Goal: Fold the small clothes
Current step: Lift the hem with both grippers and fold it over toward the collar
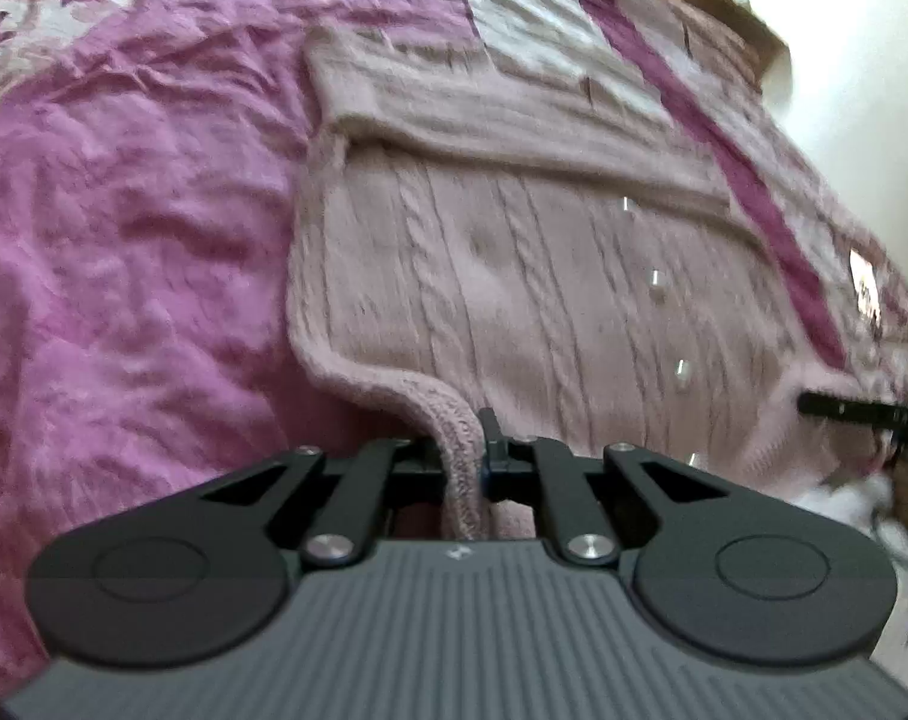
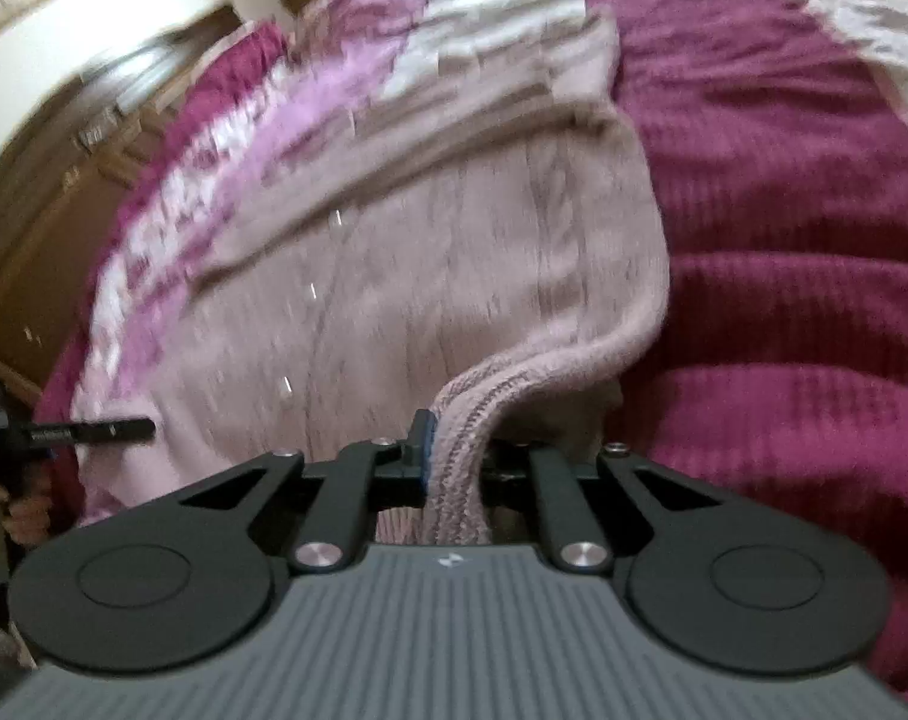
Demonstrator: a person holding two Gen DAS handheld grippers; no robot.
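Pinching sweater [image 1: 514, 276] hem: left tongs [image 1: 463, 456] & right tongs [image 2: 454, 462] both clamped.

Right gripper [image 2: 447, 450]: jaws closed on the ribbed edge of the sweater, at 6 o'clock.
Sweater [image 2: 454, 252]: pale pink cable knit, spread over the bedspread from centre toward 12 o'clock; a folded band crosses it near the top; small shiny beads [image 2: 287, 385] dot its left half; pinched edge lifted off the bed.
Bedspread [image 2: 784, 210]: magenta with pale panels, ridged folds at 3 o'clock.
Left gripper [image 2: 93, 432]: black finger at 9 o'clock, tip on the sweater's left border; jaw state unclear.
Wooden furniture [image 2: 63, 180]: at 10 o'clock, blurred.
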